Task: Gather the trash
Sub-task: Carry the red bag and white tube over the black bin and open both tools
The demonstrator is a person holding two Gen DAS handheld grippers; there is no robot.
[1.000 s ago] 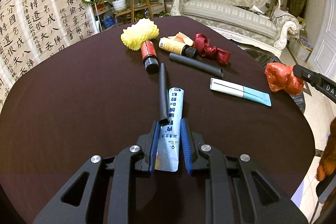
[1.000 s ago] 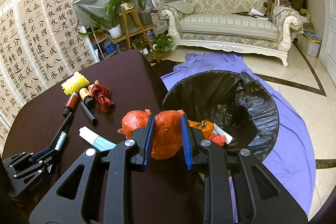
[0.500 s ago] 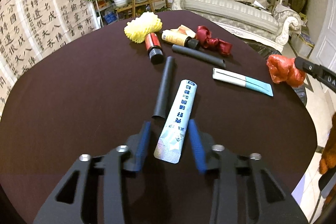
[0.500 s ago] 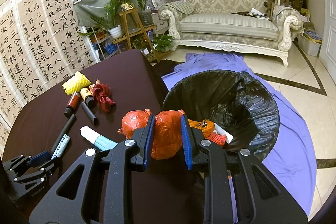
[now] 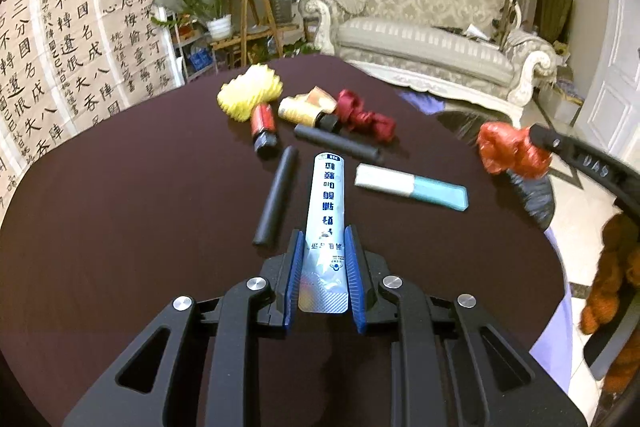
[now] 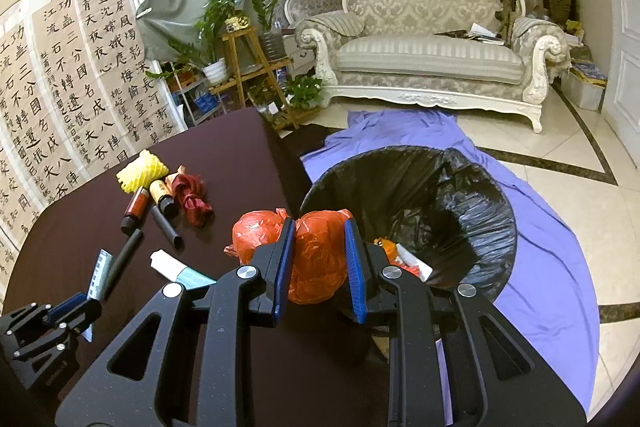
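My left gripper (image 5: pixel 322 241) is shut on the flat end of a silver-blue tube (image 5: pixel 325 211), whose far end points away over the dark table (image 5: pixel 120 227). My right gripper (image 6: pixel 319 231) is shut on a crumpled orange plastic bag (image 6: pixel 316 255), held at the table's edge beside the black-lined trash bin (image 6: pixel 472 195). The bag also shows in the left wrist view (image 5: pixel 508 151). On the table lie a black tube (image 5: pixel 276 197), a second black tube (image 5: pixel 336 143), a white-teal tube (image 5: pixel 412 185), a red bottle (image 5: pixel 263 123), a yellow bottle (image 5: pixel 300 111), yellow foam netting (image 5: pixel 248 95) and a red rag (image 5: pixel 366 117).
The bin stands on a purple cloth (image 6: pixel 560 267) on the tiled floor, right of the table, with some trash inside. A sofa (image 6: pixel 432 63) and a plant stand (image 6: pixel 248 67) are beyond. Calligraphy sheets (image 6: pixel 60 75) hang at the left.
My left gripper opened around the silver-blue tube, then closed on it and lifted it off the black tube. The right gripper with the orange bag has hardly moved.
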